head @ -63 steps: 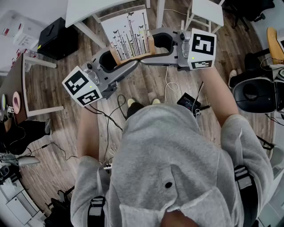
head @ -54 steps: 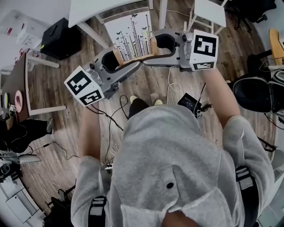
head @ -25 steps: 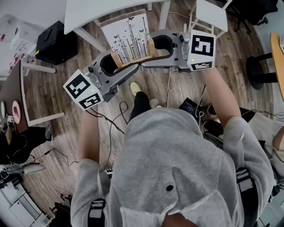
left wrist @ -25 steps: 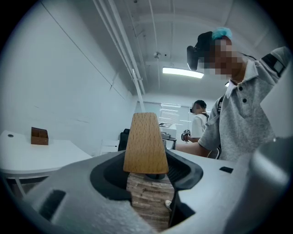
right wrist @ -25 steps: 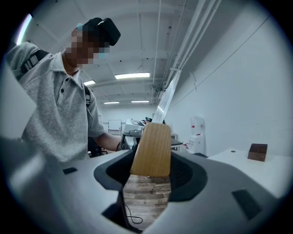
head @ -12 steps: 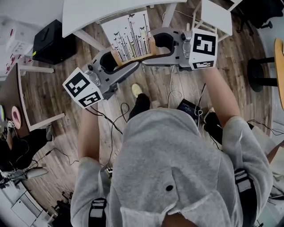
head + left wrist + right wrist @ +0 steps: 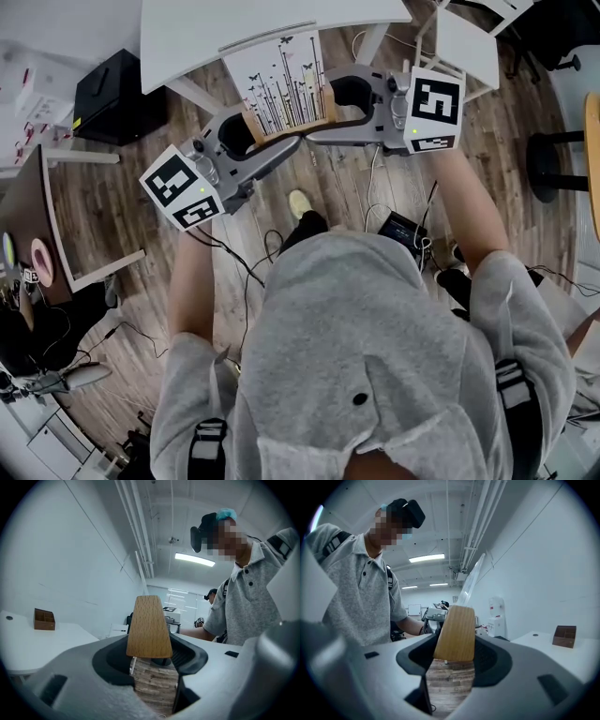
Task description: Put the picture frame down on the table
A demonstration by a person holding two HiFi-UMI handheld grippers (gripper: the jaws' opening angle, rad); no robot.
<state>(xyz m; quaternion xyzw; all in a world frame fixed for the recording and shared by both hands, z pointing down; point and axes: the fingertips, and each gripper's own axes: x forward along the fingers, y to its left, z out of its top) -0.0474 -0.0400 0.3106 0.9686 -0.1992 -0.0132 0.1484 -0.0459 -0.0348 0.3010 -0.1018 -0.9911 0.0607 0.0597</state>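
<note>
Clamping with the left gripper (image 7: 251,124), narrowed onto one tan wooden foot of the white picture frame printed with black grasses and butterflies (image 7: 281,80). Clamping likewise with the right gripper (image 7: 323,97) on the opposite foot. Holding the frame in the air between both grippers, tilted, print turned toward the head camera. Keeping the same two-sided hold as half a second ago, but showing more of the curved white table (image 7: 216,28) just beyond the grippers. Lining the frame's far edge up with the table's near rim. Leaving bare tabletop ahead, with only a small brown wooden box (image 7: 44,619) sitting well off to the left gripper's left.
</note>
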